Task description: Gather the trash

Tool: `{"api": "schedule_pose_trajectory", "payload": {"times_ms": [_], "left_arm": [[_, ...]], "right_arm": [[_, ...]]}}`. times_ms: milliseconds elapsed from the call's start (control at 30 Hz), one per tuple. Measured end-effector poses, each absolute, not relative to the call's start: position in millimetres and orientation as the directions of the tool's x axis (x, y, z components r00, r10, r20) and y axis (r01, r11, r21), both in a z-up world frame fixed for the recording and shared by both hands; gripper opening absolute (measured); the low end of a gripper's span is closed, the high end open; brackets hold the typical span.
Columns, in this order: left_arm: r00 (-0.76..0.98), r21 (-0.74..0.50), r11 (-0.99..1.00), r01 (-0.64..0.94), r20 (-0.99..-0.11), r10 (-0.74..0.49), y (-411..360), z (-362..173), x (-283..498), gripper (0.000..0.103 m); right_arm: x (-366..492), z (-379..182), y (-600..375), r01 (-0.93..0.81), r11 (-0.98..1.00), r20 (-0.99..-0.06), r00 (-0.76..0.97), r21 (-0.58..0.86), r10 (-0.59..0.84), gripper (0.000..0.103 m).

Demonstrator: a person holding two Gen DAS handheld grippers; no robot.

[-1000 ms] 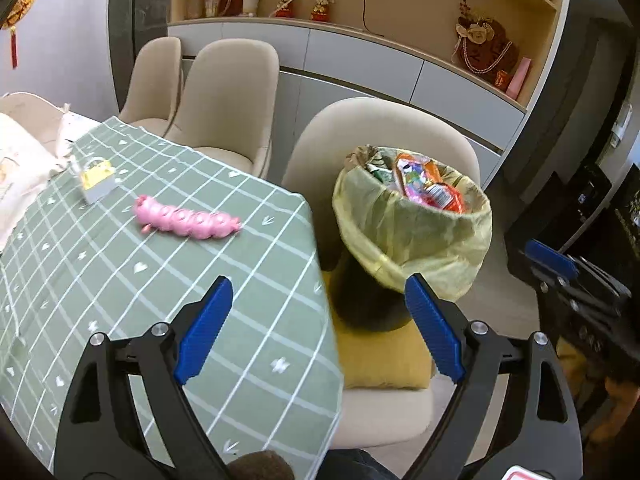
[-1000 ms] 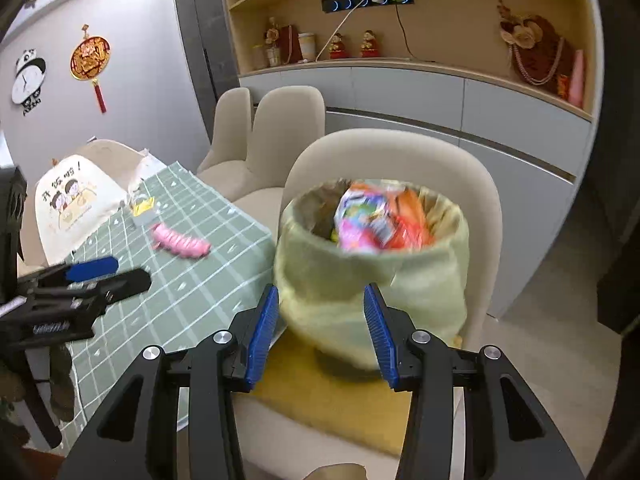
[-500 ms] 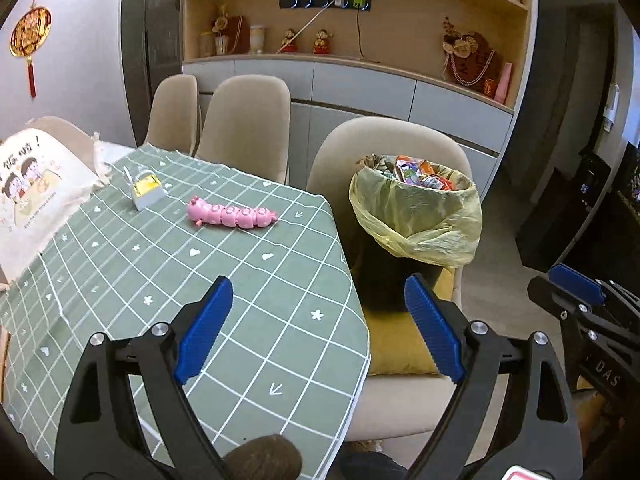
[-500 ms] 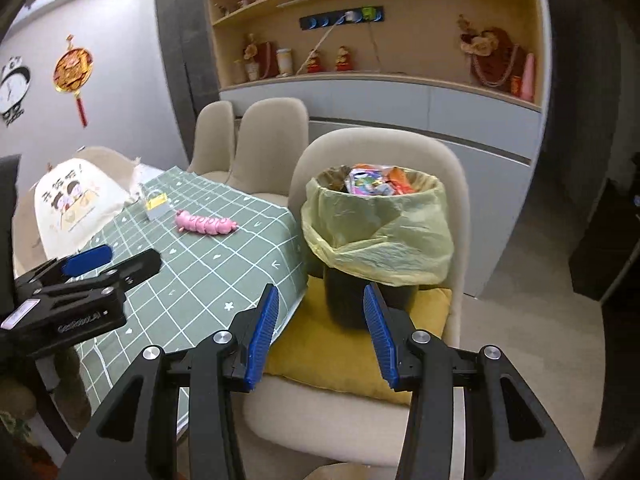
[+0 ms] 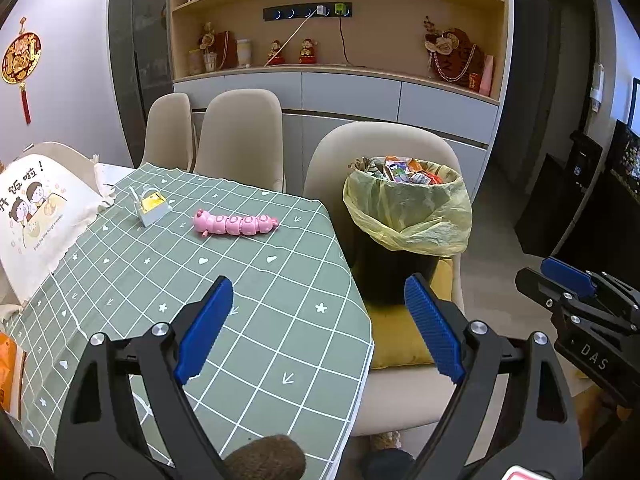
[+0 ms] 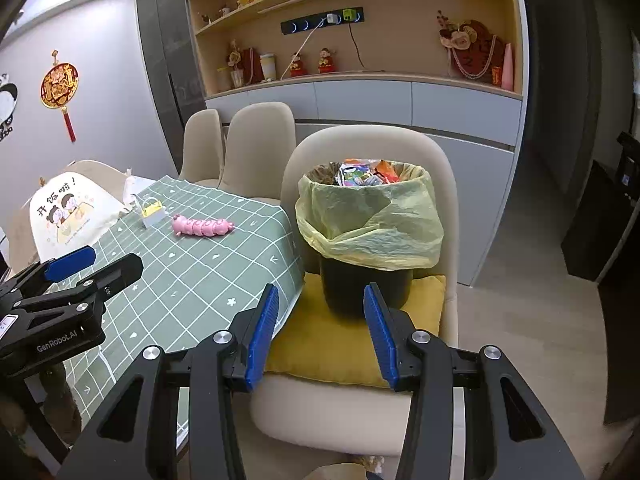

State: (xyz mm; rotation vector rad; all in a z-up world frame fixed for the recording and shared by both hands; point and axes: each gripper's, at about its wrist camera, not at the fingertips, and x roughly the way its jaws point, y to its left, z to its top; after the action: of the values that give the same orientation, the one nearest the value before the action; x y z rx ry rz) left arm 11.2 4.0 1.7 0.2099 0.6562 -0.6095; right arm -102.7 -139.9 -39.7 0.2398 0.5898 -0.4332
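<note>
both grippers, left [image 5: 316,328] and right [image 6: 322,332], fingers spread and holding nothing, well back from full bin [image 6: 366,240]; collecting seemingly done, perhaps bag removal left.

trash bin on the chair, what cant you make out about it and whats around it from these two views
- Trash bin: how deep the wrappers go; the yellow liner hides this in both views.
- Bin base, left wrist view: behind the left gripper, which is open and empty.
- Orange item: cut by the left edge.
- Shelf figurines: too small to identify.
- Right gripper: open and empty.
</note>
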Motion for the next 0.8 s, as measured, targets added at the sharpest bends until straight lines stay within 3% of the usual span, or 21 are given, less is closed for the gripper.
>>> {"api": "schedule_pose_trajectory", "payload": {"times_ms": [800], "left_arm": [[0.629,-0.017,0.816,0.578,-0.627,-0.459,2.6,3.4,6.5,0.083]], "right_arm": [[-97.4,-36.0,-133.3,0.452,0.89,-0.581,0.741,0.061,-0.337,0.042]]}}
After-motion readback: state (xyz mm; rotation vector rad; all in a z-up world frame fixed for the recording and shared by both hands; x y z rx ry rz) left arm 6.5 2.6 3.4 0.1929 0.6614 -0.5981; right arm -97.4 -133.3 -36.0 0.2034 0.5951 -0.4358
